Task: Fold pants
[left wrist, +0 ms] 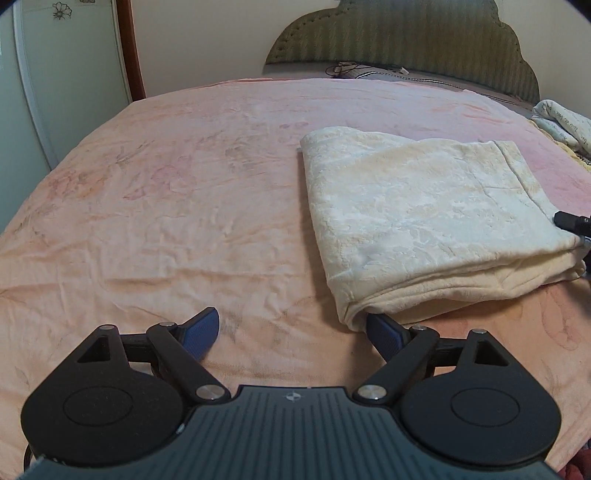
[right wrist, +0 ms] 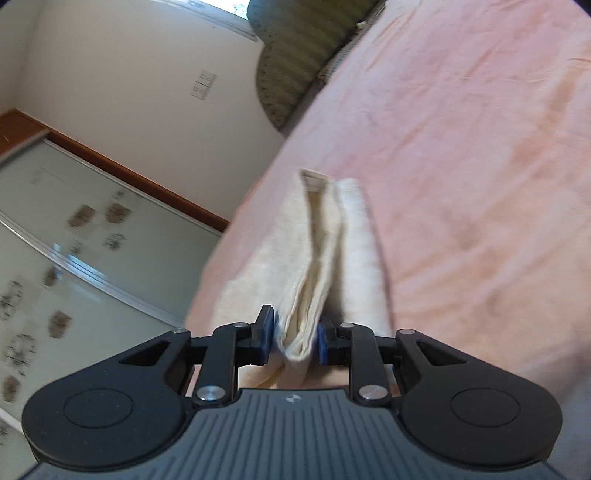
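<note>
Pants: cream fleece pants (left wrist: 428,218), folded into a thick rectangle, were seen right of centre in the left wrist view, lying on the pink bedspread (left wrist: 166,206).
Left gripper: the left gripper (left wrist: 299,332) was held wide at the lower edge of its frame, nothing between the blue pads; the right pad (left wrist: 384,334) lay just beside the fold's near corner, contact not decidable.
Right gripper: in the right wrist view the right gripper (right wrist: 295,341) was clamped narrow on a stacked edge of the pants (right wrist: 314,266), layers pinched between the pads.
Left view only: the headboard (left wrist: 388,33) was shown upright, with a dark tip of the right gripper (left wrist: 572,221) at the fold's right edge.
Right view only: a tilted wardrobe door (right wrist: 74,258) was shown at the left, blurred.
</note>
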